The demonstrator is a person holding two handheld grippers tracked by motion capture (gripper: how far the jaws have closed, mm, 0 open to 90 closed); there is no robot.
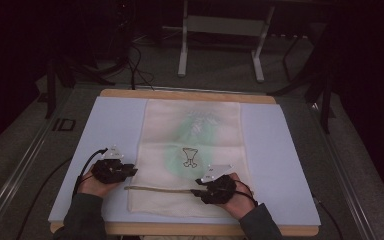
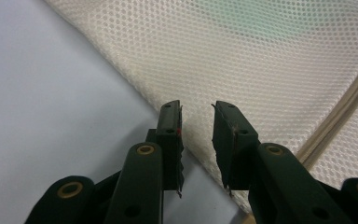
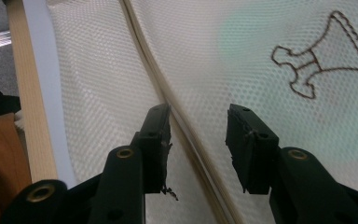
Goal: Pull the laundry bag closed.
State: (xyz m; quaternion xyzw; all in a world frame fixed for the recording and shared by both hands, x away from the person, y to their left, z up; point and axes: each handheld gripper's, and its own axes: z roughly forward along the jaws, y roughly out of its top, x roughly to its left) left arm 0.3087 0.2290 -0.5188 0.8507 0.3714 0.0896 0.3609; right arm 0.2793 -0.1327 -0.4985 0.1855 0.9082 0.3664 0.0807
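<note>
A cream mesh bag (image 1: pixel 192 150) lies flat on the pale table top (image 1: pixel 110 130), with something green showing through it and a brown stitched emblem (image 1: pixel 190 157) in its middle. A tan zip band (image 1: pixel 155 189) crosses the bag near its near end. My left gripper (image 1: pixel 130 172) sits at the bag's left edge. Its jaws are open over that edge (image 2: pixel 196 112), with mesh (image 2: pixel 261 60) beyond and nothing pinched. My right gripper (image 1: pixel 200 182) rests on the bag at the band's right end, open. In its own view (image 3: pixel 198 114) the zip band (image 3: pixel 144 37) runs up between the jaws.
The table's wooden rim (image 1: pixel 190 95) shows at the far side and also along the near side (image 3: pixel 25 93). A white table frame (image 1: pixel 220 30) stands on the floor behind. Black cables (image 1: pixel 135 65) lie on the floor at back left, and a metal rail (image 1: pixel 20 165) runs along the left.
</note>
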